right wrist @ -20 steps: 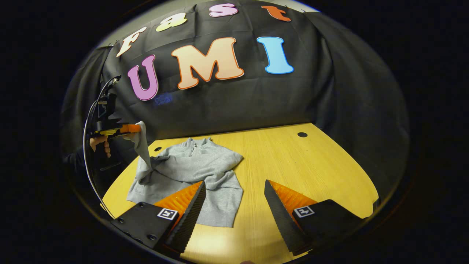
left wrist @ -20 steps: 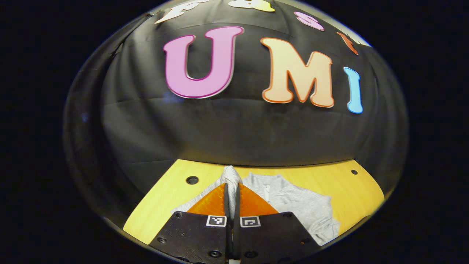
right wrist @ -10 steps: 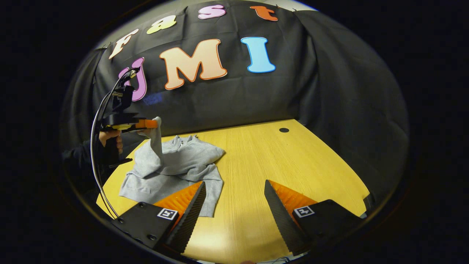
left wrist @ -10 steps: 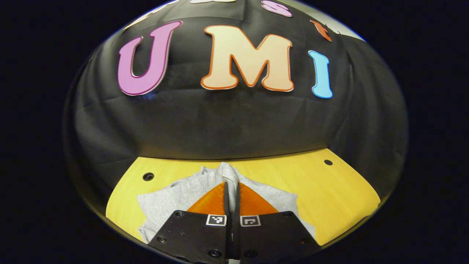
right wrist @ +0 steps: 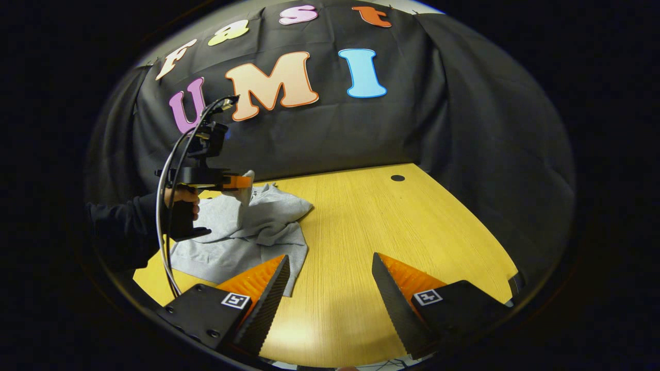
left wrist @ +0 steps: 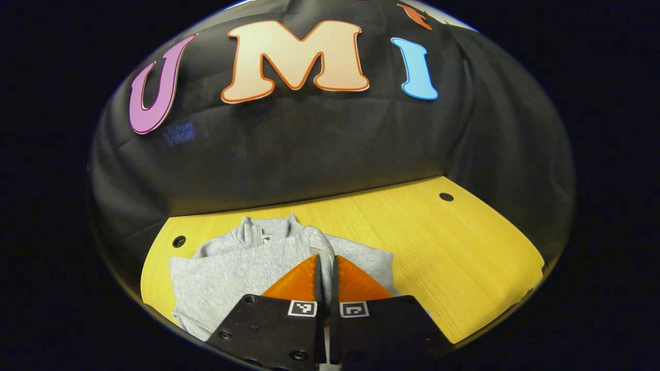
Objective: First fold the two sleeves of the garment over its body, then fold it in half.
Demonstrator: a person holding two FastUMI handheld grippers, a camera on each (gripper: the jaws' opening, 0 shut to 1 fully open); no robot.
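Over the garment [left wrist: 242,263], sleeve [left wrist: 320,242] between clamped left jaws; right jaws apart.

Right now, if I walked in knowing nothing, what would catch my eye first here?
Probably the grey sweatshirt lying rumpled at the left of the yellow table in the right gripper view. Above it the left gripper, held by a hand, pinches a sleeve and lifts it over the body. Nearer the camera, the right gripper hangs wide open over bare tabletop.
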